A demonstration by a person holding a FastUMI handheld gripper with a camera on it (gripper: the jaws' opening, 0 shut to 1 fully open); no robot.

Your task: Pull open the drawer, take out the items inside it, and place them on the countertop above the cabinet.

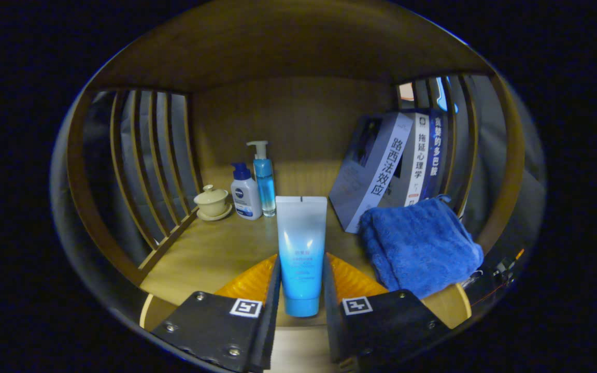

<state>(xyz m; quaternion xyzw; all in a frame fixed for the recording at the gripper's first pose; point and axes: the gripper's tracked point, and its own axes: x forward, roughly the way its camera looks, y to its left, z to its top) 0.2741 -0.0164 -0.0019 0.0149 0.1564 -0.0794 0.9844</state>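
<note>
At the far left of the wooden worktop (pixel 200 254), beside the slatted wooden side rail (pixel 148 155), sits a small cream lidded tea bowl on its saucer (pixel 211 202). Just right of it stands a squat white pump bottle with a dark blue top (pixel 245 194), touching or nearly touching a taller, slim, clear blue pump bottle with a white head (pixel 265 178); both are upright near the back panel.

Nearer, in the middle, the gripper (pixel 301 290) holds a soft plastic tube (pixel 301 248) that fades from white at the crimped end to bright blue at the cap. Its long axis runs upright, crimped flat end up, round blue cap down, just above the worktop's near edge. The fingers (pixel 246 282) are clamped on the tube's lower half, one pressing each side.

To the right, a row of books with pale and dark blue spines (pixel 392 166) leans toward the right rail. In front of them lies a folded blue terry towel (pixel 420 246), just beside the right finger.
</note>
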